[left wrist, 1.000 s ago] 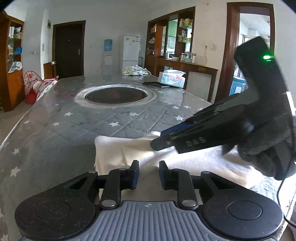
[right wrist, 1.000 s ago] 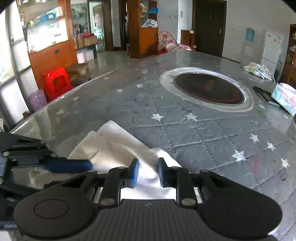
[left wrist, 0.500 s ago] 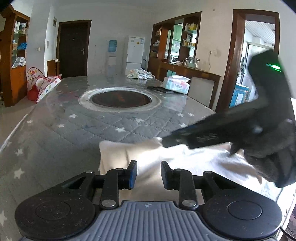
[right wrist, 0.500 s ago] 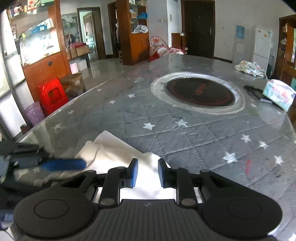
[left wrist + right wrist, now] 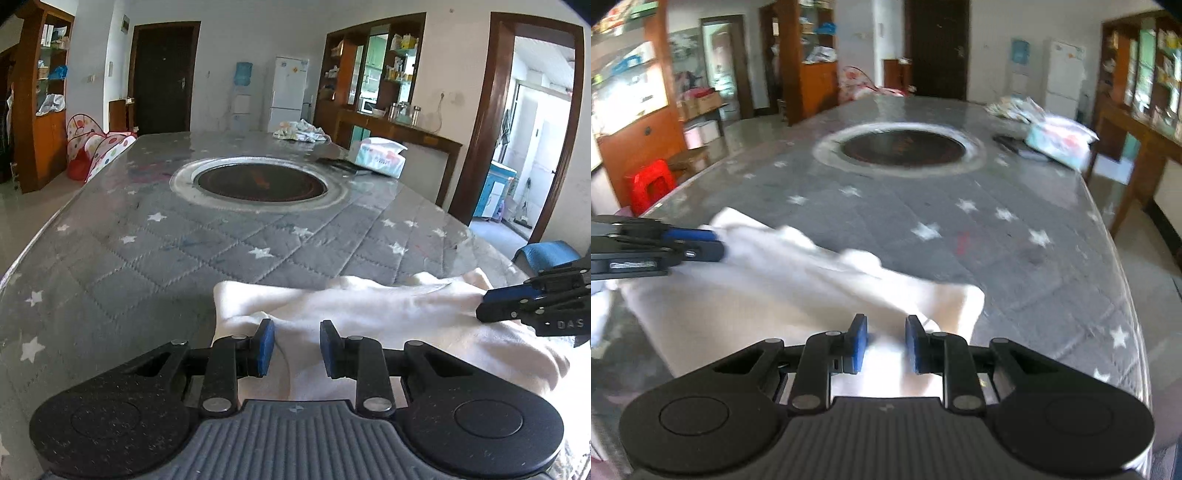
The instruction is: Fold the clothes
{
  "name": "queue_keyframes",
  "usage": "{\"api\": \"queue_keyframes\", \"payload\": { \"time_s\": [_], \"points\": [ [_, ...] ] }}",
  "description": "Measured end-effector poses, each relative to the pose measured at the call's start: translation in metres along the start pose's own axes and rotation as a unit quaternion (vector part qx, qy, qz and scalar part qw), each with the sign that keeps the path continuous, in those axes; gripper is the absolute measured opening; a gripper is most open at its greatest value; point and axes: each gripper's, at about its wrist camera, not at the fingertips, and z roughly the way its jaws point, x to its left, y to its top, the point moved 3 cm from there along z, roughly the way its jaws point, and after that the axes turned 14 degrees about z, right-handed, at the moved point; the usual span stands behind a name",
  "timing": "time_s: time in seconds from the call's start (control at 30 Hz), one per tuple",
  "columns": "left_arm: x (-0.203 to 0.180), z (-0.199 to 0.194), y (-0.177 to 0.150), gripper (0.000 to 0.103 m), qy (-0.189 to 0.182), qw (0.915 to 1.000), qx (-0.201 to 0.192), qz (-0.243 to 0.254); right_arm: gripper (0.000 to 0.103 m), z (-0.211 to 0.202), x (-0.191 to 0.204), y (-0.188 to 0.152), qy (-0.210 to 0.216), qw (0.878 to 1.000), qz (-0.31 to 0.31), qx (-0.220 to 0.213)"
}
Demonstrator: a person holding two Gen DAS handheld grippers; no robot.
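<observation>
Compared with a second ago: right gripper (image 5: 491, 304) now far out at the right edge of the left wrist view, no more crossing the middle above the cloth; only its blue-padded tips and a part of the black body seen there, lying on the far right corner of the white garment (image 5: 369, 314). More of the garment uncovered, spread wider across the near edge of the grey star-patterned table (image 5: 184, 240). Right wrist view now blurred from motion, turned more toward the right side of the table.

Left gripper (image 5: 297, 347) low over the near left part of the garment, fingers spread with a clear gap, white cloth seen between and under them, nothing pinched. Right gripper in its own view (image 5: 885, 343) likewise spread apart, above the near right corner of the garment (image 5: 775, 295). Left gripper's tips (image 5: 701, 243) at the garment's far left edge in that view; touching or just above, cannot tell.
</observation>
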Motion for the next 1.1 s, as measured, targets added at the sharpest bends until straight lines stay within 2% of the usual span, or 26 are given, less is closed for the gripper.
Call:
{"api": "queue_keyframes", "payload": {
  "time_s": [0.2,0.37,0.53,0.7,0.9,1.1],
  "points": [
    [0.000,-0.007,0.001,0.030,0.004,1.0000,-0.004,0.005,0.018,-0.004,-0.011,0.012,0.018,0.999,0.034,-0.016],
    [-0.016,-0.030,0.004,0.031,-0.017,0.9993,-0.026,0.023,0.018,-0.030,-0.003,0.008,0.015,0.999,-0.012,-0.031],
    [-0.039,-0.045,0.002,0.031,-0.047,0.9969,-0.042,0.047,0.018,-0.052,0.018,-0.016,0.013,0.995,-0.088,-0.035],
    [-0.051,-0.044,-0.008,0.031,-0.059,0.9961,-0.031,0.058,0.018,-0.057,0.024,-0.039,0.011,0.993,-0.112,-0.038],
    [-0.043,-0.039,-0.021,0.031,-0.053,0.9975,-0.018,0.044,0.018,-0.047,0.010,-0.052,0.000,0.996,-0.085,-0.034],
    [-0.037,-0.049,-0.020,0.032,-0.049,0.9979,-0.028,0.031,0.019,-0.054,0.015,-0.038,0.012,0.995,-0.080,-0.054]
  ]
}}
